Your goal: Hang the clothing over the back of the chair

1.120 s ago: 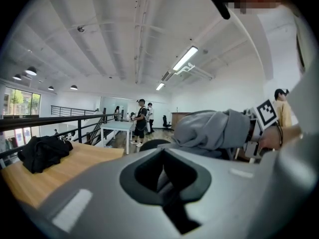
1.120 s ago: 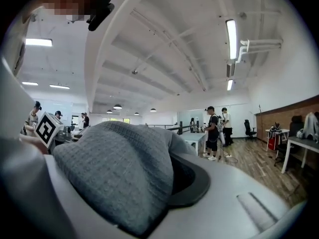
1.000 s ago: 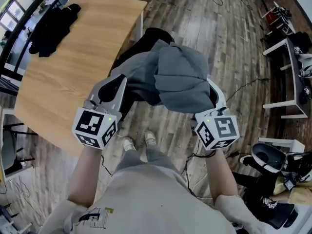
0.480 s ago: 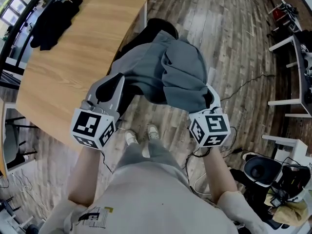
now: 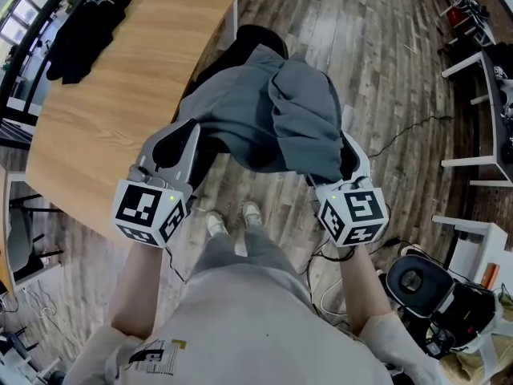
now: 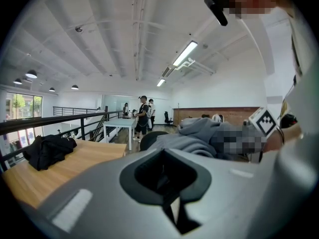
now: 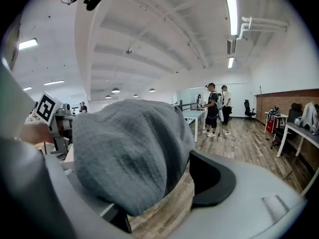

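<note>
A grey garment lies draped over the back of a black chair in the head view. My left gripper sits at the garment's lower left corner, its jaws drawn together on the cloth's edge. In the left gripper view the jaws meet with only a thin slit, and the garment runs off just beyond them. My right gripper is at the garment's right side. Its jaws have just been opening and stand apart, with floor showing between them. A fold of the garment rests loosely over its left jaw.
A wooden table stands left of the chair with a black garment at its far corner. White desks line the right side. A dark chair and cables lie at lower right. People stand far off.
The right gripper has sunk a little and its jaws have come apart from the cloth. The garment now hangs lower over the chair back. The left gripper has stayed in place.
</note>
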The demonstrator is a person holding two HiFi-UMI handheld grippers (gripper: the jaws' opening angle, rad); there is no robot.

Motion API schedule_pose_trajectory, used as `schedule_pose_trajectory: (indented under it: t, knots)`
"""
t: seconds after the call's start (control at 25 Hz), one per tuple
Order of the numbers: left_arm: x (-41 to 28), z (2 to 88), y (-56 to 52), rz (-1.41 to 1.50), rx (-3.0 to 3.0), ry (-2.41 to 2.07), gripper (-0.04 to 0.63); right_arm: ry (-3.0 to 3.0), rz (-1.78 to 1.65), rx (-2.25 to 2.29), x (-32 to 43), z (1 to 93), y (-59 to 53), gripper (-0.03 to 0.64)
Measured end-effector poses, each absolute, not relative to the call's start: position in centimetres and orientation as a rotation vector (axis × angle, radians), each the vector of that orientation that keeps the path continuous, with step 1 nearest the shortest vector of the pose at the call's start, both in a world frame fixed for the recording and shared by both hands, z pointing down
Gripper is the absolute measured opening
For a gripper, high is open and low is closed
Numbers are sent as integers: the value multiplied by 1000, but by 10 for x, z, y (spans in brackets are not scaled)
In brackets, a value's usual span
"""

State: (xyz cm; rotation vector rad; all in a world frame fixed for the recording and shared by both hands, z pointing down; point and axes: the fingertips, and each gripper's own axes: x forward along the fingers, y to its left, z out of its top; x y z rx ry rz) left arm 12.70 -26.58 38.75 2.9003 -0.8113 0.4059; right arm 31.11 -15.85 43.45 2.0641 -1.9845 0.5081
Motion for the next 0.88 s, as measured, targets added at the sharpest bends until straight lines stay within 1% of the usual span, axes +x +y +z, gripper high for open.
schedule_pose_trajectory:
  t: [0.32, 0.6, 0.88]
  knots:
    - [132, 388, -251, 427, 2922, -769, 2, -2033, 514, 2047, 299, 422, -137, 374]
    - [128, 375, -239, 414, 2945, -750, 2, -2131, 428, 2062, 286, 372, -122, 376]
    - [119, 358, -228, 376, 2963, -761, 2, -2161, 376, 2082, 275, 348, -118, 376]
